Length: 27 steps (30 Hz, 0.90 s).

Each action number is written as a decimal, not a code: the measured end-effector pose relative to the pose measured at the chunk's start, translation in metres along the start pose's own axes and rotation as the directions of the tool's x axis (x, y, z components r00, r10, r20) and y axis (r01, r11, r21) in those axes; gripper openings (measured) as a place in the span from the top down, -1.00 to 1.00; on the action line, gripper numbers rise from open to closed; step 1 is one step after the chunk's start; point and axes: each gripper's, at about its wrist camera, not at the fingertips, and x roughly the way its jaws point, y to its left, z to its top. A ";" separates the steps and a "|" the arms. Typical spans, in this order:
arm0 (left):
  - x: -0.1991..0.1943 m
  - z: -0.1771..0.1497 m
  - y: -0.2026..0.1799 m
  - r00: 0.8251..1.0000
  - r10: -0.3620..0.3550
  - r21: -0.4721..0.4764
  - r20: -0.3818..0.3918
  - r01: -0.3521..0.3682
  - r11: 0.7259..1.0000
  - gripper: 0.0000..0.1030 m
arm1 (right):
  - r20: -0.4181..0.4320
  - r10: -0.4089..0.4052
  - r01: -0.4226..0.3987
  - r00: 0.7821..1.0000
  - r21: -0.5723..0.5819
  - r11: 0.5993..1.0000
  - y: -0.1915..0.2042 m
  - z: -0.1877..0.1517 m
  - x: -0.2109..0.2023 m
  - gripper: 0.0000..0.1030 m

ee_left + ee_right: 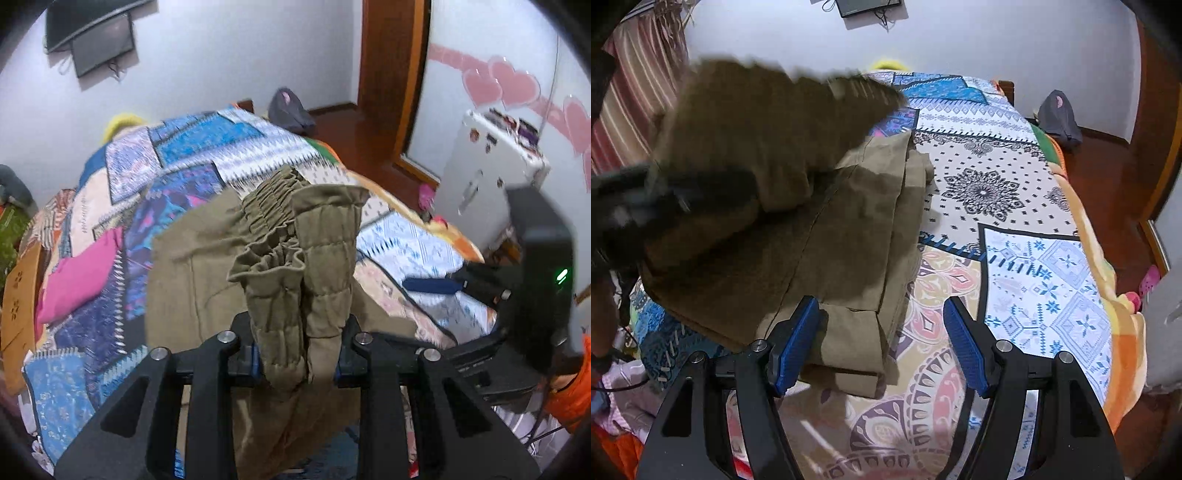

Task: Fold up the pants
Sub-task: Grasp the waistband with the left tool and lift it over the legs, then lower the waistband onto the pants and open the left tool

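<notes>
The olive-brown pants [295,258] lie on the patterned bedspread [177,177]. My left gripper [299,354] is shut on the bunched elastic waistband and holds it lifted above the rest of the cloth. In the right wrist view the pants [842,236] lie partly folded, with the lifted part blurred at upper left [746,122]. My right gripper [881,347] is open and empty, its blue pads [798,343] just above the near folded edge of the pants. The left gripper shows blurred at the left there [646,199].
The bedspread [1015,229] covers the bed. A pink cloth [81,280] lies at the left. A white fridge [491,173] stands at the right by a wooden door frame [391,74]. A grey bag [1058,114] sits on the floor. The right gripper's body [543,280] is close at right.
</notes>
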 end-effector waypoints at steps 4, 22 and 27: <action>0.003 -0.003 -0.008 0.999 -0.028 -0.002 -0.034 0.028 1.000 0.28 | 0.019 -0.032 0.032 0.999 -0.011 0.999 -0.002 0.000 -0.012 -0.29; -0.036 -0.017 0.047 0.997 -0.080 -0.167 0.022 0.083 0.982 -0.25 | 0.173 -0.058 0.065 0.983 -0.032 0.997 0.006 0.017 -0.060 -0.29; -0.012 -0.037 0.052 0.997 -0.066 -0.186 -0.050 0.056 0.981 -0.25 | 0.175 -0.029 0.038 0.984 -0.047 0.998 0.016 0.021 -0.051 -0.29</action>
